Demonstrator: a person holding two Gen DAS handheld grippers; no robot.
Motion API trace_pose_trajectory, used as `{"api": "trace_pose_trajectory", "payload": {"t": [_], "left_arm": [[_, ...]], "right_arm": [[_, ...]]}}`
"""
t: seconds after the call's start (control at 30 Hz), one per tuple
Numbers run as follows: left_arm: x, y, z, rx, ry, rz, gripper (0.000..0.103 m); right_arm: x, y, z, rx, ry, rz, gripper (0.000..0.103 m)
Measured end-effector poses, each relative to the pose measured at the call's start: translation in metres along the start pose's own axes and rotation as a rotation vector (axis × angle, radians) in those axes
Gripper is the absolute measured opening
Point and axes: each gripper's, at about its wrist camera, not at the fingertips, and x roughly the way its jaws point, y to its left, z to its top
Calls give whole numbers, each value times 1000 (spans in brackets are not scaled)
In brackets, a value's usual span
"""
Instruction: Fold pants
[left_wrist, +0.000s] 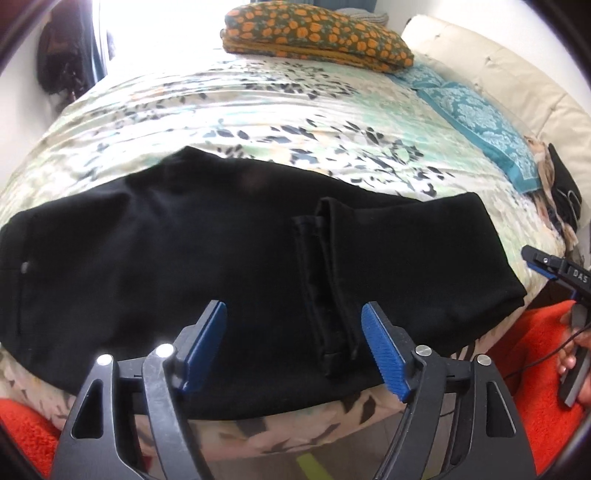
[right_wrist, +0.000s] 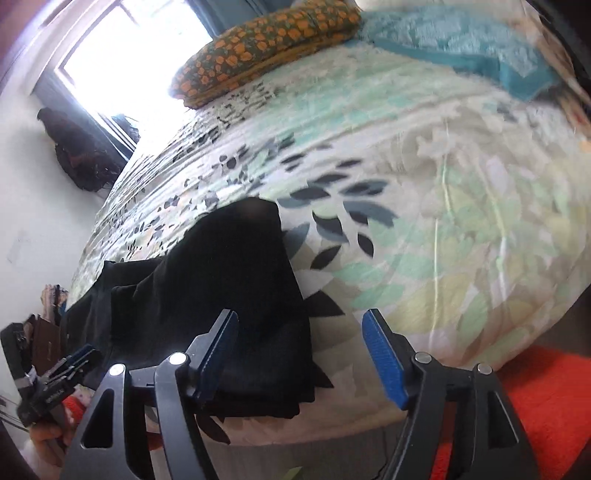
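Observation:
Black pants lie folded across the near edge of the bed, with the leg cuffs lying on top toward the right. My left gripper is open and empty, just above the near edge of the pants, its jaws astride the cuffs. My right gripper is open and empty, over the right end of the pants. The right gripper also shows in the left wrist view, off the right end of the pants. The left gripper shows in the right wrist view at the far left.
The bed has a floral cover. An orange-flowered folded cloth and a teal pillow lie at the far side. A cream headboard is at the right. An orange-red rug lies below the bed edge. A window is at the back.

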Motion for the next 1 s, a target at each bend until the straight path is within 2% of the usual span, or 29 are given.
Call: {"api": "trace_pose_trajectory", "payload": {"t": [0.03,0.1,0.27,0.37,0.43,0.5,0.53,0.6,0.67,0.77,0.9,1.0], "left_arm": [[-3,5,0,-7,-8,33,85],[-3,15,1,-32,-8,79,85],[4,28,-6,-31,16,132,85],[10,32,-16,-13,44,156,85],[16,36,-22,-21,76,160,85],[19,38,-26,-19,91,158,85],[19,38,-27,-10,87,158,86],[19,37,-28,2,89,156,88],[19,38,-29,-1,90,151,89],[19,38,-29,-9,91,142,89],[20,38,-29,-13,93,141,91],[23,36,-28,-17,97,148,94]], "right_arm": [[-5,15,2,-61,-23,-8,70],[-2,54,4,-184,-16,28,70],[41,173,-2,-458,116,156,69],[76,226,-6,-536,174,180,66],[102,247,-12,-554,222,170,64],[133,256,-19,-541,348,182,65],[138,258,-25,-556,352,161,65],[132,262,-28,-603,318,152,65],[117,259,-26,-587,297,165,65],[85,247,-25,-556,214,180,70],[53,232,-39,-566,105,136,76],[51,229,-54,-609,90,91,76]]}}
